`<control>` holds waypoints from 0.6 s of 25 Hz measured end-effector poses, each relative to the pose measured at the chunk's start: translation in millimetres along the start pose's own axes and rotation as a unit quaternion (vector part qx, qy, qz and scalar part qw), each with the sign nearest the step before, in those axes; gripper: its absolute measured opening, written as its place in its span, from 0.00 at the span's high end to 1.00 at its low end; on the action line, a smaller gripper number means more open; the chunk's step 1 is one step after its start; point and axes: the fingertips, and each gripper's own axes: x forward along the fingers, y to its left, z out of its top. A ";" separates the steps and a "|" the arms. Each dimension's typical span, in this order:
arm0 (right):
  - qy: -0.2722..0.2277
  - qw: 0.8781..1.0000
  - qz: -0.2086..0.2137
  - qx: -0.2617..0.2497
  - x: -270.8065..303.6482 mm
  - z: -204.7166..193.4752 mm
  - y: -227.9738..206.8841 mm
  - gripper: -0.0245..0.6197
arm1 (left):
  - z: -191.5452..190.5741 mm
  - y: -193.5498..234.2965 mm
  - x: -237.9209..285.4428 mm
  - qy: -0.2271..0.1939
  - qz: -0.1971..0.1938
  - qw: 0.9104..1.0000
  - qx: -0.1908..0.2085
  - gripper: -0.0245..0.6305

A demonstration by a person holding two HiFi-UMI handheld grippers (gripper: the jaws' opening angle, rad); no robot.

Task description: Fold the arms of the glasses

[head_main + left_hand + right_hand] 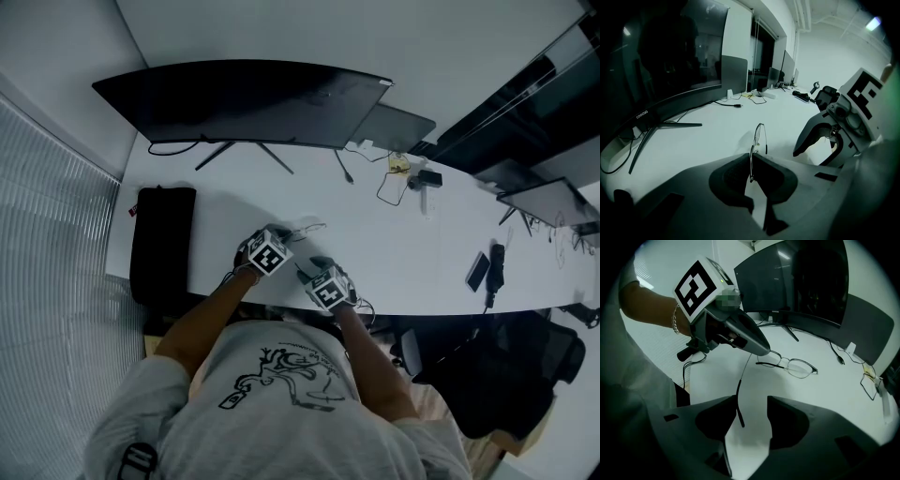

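Two grippers meet near the front edge of the tabletop point(403, 248), with the glasses point(800, 367) between them. The left gripper point(750, 161) is clamped on the thin metal frame at one end, near the hinge, so the lenses stand out beyond its jaws toward the tabletop's back edge. The right gripper point(751, 401) is wide open and grips nothing.

What matters for us is the loose arm point(738, 401). It runs from the left gripper's tip back toward the right gripper, its long axis close to the line the right gripper points along. Its dark tip hangs in the gap, close against the jaw on the picture's left and well off the other; whether it touches we cannot tell.

We judge the right gripper the nearer and the only free one. Its move would be to catch that tip and swing it sideways toward the lenses, about the hinge. We cannot tell whether the glasses rest on the tabletop.
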 end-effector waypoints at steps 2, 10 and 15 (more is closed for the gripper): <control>0.005 1.000 -0.004 -0.004 0.2 -3.5 -2.9 0.63 | -1.2 -0.7 -0.5 0.000 -0.001 1.000 -0.002 0.91; 0.004 1.000 -0.021 0.002 -2.2 -6.5 -13.9 0.64 | -0.8 -4.5 -2.2 0.000 -0.015 1.000 -0.004 0.91; 0.007 1.000 -0.028 0.002 -4.6 -8.0 -21.7 0.64 | -0.3 -6.3 -4.6 0.001 -0.018 1.000 -0.002 0.91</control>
